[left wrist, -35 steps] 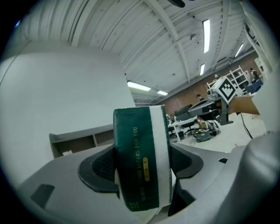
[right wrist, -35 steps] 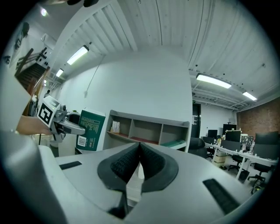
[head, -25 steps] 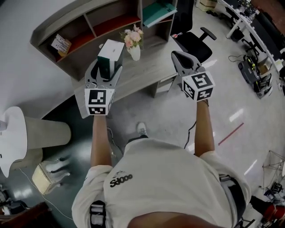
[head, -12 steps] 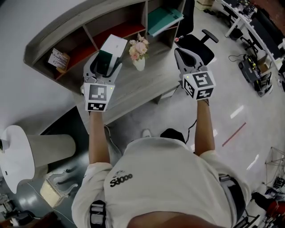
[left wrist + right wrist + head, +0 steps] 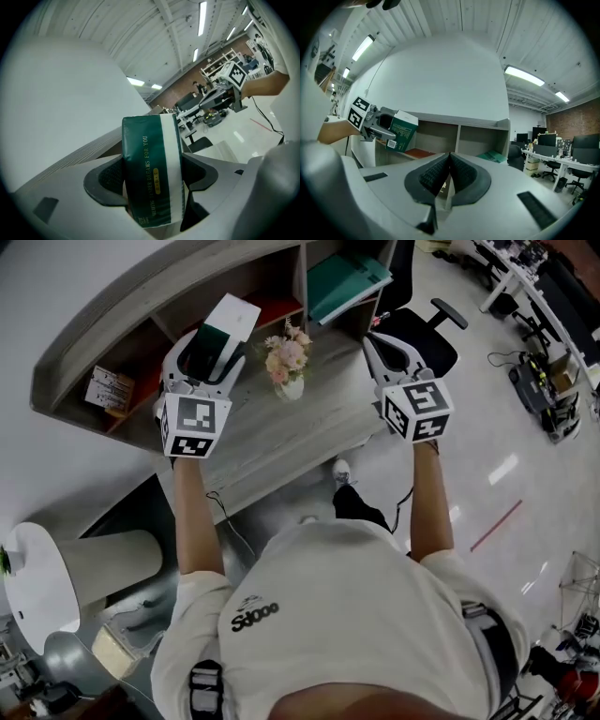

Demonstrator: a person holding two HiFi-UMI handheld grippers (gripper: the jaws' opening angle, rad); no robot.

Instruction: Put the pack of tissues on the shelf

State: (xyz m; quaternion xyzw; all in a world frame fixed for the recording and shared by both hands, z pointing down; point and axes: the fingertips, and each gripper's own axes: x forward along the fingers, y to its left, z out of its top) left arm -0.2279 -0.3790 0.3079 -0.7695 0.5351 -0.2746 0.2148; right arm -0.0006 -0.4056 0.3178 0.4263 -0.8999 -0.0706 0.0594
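Even overhead lighting from ceiling strip lamps (image 5: 524, 76); shadows are soft. Head view is slightly dim, with pale glare patches on the glossy floor (image 5: 502, 470). Both gripper views show fisheye distortion: dark rounded corners, bowed edge lines, softly blurred foreground.

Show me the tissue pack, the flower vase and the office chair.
tissue pack (image 5: 145, 173), left gripper view, green front face.
flower vase (image 5: 291, 387), head view, white body.
office chair (image 5: 433, 345), head view, black seat.
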